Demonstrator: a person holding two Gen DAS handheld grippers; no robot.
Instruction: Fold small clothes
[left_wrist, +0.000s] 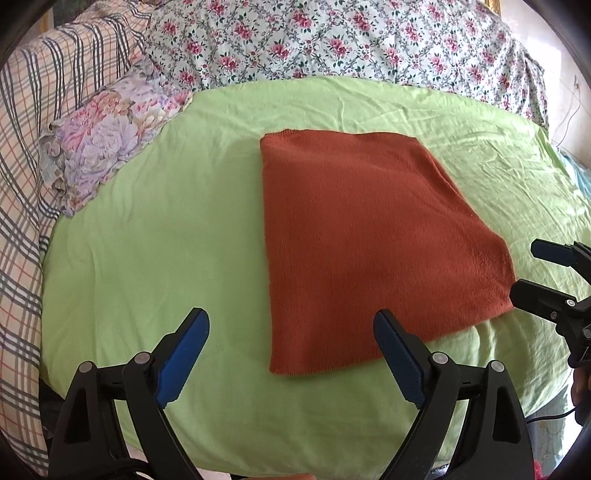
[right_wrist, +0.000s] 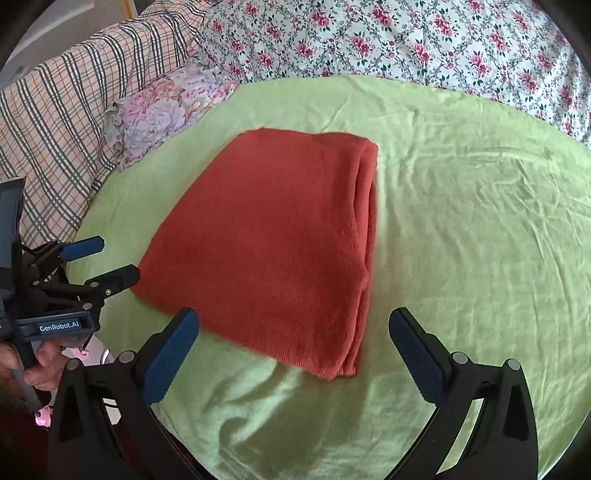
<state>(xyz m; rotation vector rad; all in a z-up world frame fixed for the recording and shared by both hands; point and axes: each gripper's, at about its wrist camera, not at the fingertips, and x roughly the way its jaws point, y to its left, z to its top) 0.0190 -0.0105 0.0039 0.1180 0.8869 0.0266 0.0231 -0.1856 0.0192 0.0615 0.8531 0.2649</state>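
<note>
Sweater: rust-orange knit garment (left_wrist: 365, 236), folded into a flat rectangle, lying on the green sheet (left_wrist: 177, 229) near its middle; stacked layers show along its right-hand fold in the right wrist view.
Left gripper: my left gripper (left_wrist: 291, 358) hangs over the sweater's near left corner, pads wide apart, nothing between them.
Right gripper: my right gripper (right_wrist: 295, 350) hangs over the sweater's near right corner, likewise spread and empty.
Surroundings: floral pillow (left_wrist: 107, 136) beyond the sweater's far left; plaid blanket (left_wrist: 33, 155) farther left; floral quilt (left_wrist: 332, 44) behind it.
Step in hand, as I judge it: the fold looks finished or one halving short.
Technique: if I fold again, I pinch all layers at both near corners, lift evenly, and lay them onto the far edge, corners matched.
</note>
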